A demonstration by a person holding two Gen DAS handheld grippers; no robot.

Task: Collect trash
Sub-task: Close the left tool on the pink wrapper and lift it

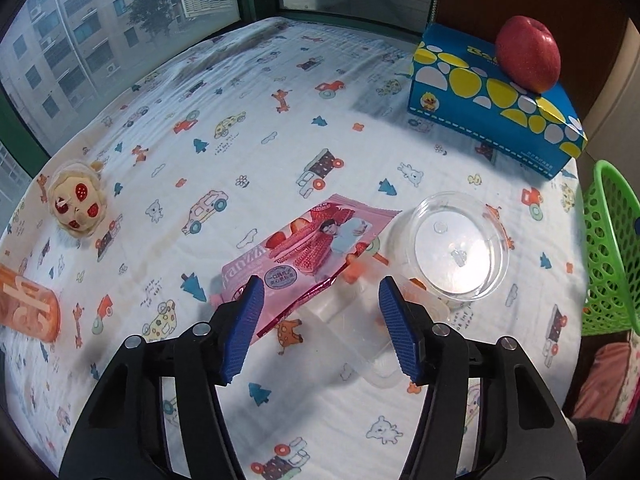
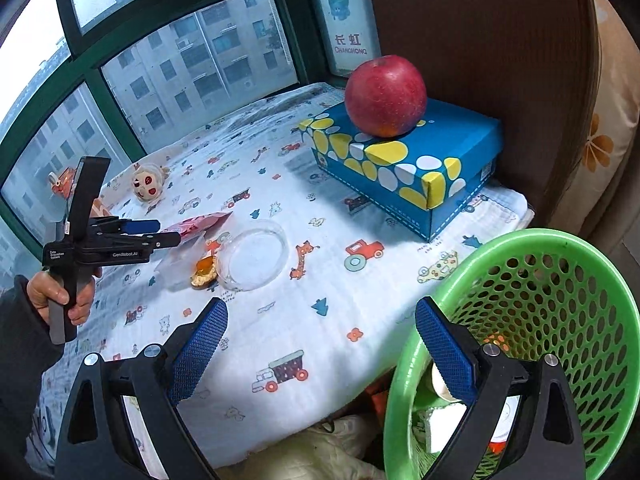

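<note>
Your left claw [image 1: 320,296] hangs over the litter on the patterned surface [image 1: 280,100], its jaws partly apart and not pressing on anything. The pink snack wrapper [image 1: 312,240] lies just ahead of the left pad, and a clear plastic lid or tray [image 1: 352,320] — hard to make out against the cloth — sits between the pads. Just beside them lies the round clear dish [image 1: 460,244], and from the right wrist view a bit of orange food scrap [image 2: 204,270] shows at its near edge.

Your right claw [image 2: 320,340] stands wide and holds nothing; it hovers at the surface's edge, with the green basket [image 2: 560,280] right beside its right finger. Some scraps already lie in the basket's bottom, so collecting is under way and this looks like the reach for the next piece.

The next move, as I judge it, calls for you to settle the left claw lower and choose one item — the wrapper is flat and thin, so catch a raised corner. The apple [image 2: 386,96] on the blue box [image 2: 420,168] and the small plush toy [image 2: 148,182] are probably not trash.
</note>
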